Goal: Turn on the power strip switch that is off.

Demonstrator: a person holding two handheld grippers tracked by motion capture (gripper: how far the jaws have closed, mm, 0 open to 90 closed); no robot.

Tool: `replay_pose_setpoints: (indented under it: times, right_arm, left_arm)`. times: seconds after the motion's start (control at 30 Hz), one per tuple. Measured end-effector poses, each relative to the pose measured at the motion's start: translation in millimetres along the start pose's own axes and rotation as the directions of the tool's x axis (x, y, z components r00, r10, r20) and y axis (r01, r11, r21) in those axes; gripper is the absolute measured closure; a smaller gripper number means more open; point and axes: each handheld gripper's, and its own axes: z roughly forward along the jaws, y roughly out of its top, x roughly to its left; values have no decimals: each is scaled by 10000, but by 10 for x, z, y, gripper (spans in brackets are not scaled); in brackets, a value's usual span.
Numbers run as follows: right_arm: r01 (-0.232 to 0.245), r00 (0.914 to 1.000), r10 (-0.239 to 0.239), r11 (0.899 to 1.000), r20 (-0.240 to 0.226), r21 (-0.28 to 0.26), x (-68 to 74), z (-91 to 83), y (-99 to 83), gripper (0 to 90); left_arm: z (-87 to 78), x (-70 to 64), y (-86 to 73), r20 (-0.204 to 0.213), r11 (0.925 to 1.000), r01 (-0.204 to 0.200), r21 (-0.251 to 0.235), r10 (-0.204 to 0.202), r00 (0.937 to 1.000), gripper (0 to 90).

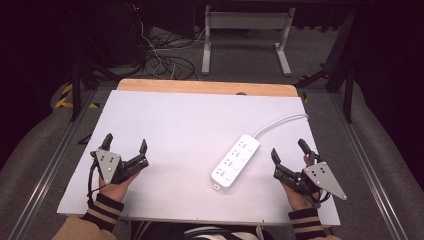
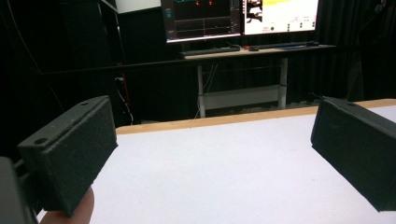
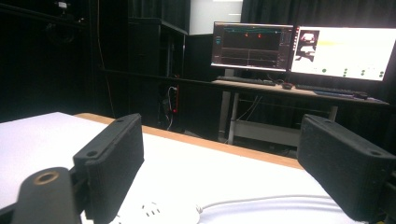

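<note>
Both grippers are black metal linkages ending in two blocky jaws faced with rough black padding, each pad pierced by a small round hole. The left gripper (image 1: 125, 145) and the right gripper (image 1: 290, 150) each carry a grey three-cornered plate dotted with dark screws, and a black cable trails off. Tan sleeves end in dark cuffs with tan stripes.

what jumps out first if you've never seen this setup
The white power strip draws the eye first: it lies at a slant on the white table, right of centre, its cable curling off toward the far right corner. Next come the two black grippers at the near edge, the left gripper and the right gripper, each held in a hand, both with jaws spread open and gripping nothing. The right one is closer to the strip.
</note>
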Motion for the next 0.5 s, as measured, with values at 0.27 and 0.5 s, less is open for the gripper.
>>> replay_pose_setpoints:
  times: [0.27, 0.5]
  right_arm:
    - [7, 10000, -6, 9999, -88, 121, 10, 24, -8, 156]
    - [6, 9999, -4, 9999, -157, 152, 17, 42, -10, 161]
  left_arm:
    - [-4, 8, -2, -64, 10000, 3, 0, -3, 10000, 8]
    - [-11, 21, -4, -101, 10000, -1, 28, 1, 9999, 8]
